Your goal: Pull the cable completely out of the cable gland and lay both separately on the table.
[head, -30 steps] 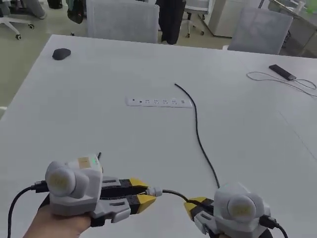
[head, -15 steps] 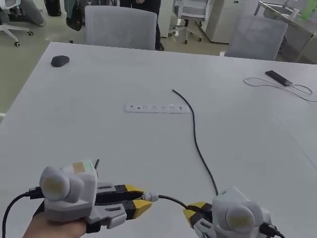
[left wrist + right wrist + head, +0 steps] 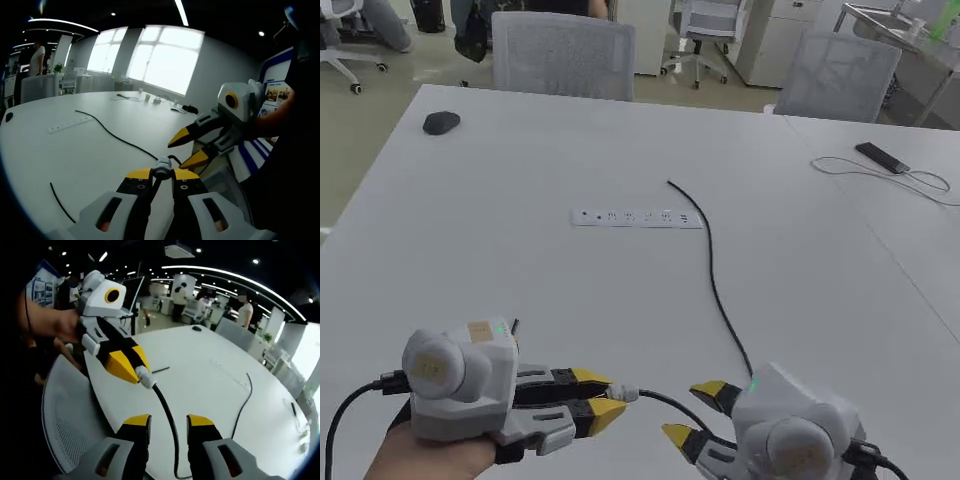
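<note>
We're clamping the cable gland (image 3: 623, 394) in the left gripper (image 3: 604, 393) over the table's (image 3: 500, 270) near edge as an anchor, while the right gripper (image 3: 692, 410) is sitting released, jaws straddling the cable (image 3: 712, 275), probably for regripping and pulling right.

Black cable (image 3: 712, 280) sits threaded in pale cable gland (image 3: 624, 395).

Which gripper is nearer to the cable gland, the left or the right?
Left. The left gripper is shut on the cable gland at its jaw tips. The right gripper is open, apart from the gland, its jaws on either side of the cable.
</note>
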A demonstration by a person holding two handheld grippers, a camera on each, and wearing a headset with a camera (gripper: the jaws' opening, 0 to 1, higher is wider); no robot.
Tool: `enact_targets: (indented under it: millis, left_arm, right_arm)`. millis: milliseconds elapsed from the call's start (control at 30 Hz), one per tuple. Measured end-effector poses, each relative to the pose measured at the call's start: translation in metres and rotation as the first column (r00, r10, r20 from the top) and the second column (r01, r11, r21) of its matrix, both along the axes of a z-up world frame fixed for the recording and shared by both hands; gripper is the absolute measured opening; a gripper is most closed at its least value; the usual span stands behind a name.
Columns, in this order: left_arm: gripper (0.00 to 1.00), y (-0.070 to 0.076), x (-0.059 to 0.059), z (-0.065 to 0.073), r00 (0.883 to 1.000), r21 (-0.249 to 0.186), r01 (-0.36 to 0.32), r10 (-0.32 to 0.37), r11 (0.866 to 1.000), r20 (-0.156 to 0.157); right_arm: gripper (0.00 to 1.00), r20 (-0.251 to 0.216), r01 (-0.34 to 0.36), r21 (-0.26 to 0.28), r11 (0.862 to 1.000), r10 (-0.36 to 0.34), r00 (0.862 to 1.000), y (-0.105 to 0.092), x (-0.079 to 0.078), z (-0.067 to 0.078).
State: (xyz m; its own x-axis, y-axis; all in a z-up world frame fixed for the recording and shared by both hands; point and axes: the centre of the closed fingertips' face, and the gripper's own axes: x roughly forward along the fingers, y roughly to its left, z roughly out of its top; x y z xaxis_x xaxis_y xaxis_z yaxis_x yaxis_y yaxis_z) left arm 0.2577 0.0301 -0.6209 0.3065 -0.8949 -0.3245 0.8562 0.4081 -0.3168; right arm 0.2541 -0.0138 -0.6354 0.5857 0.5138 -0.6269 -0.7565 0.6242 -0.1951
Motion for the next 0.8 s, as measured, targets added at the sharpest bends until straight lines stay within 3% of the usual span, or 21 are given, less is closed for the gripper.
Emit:
enact_targets:
  millis: [167, 300, 800]
  left_arm:
    - [0.15, -0.002, 0.000, 0.004, 1.000, -0.002, 0.006, -0.006, 1.000, 0.012]
    - [0.15, -0.002, 0.000, 0.003, 1.000, 0.004, 0.013, -0.013, 1.000, 0.011]
    - [0.15, -0.003, -0.003, -0.003, 1.000, 0.029, 0.023, -0.024, 0.999, 0.011]
  right_arm:
    - [0.21, 0.034, -0.049, -0.020, 0.999, 0.049, 0.998, 0.012, 0.004, 0.007]
    - [0.12, 0.061, -0.105, -0.057, 0.993, 0.109, 0.992, 0.019, 0.006, 0.008]
    - [0.01, 0.066, -0.148, -0.106, 0.983, 0.156, 0.986, 0.027, 0.004, -0.001]
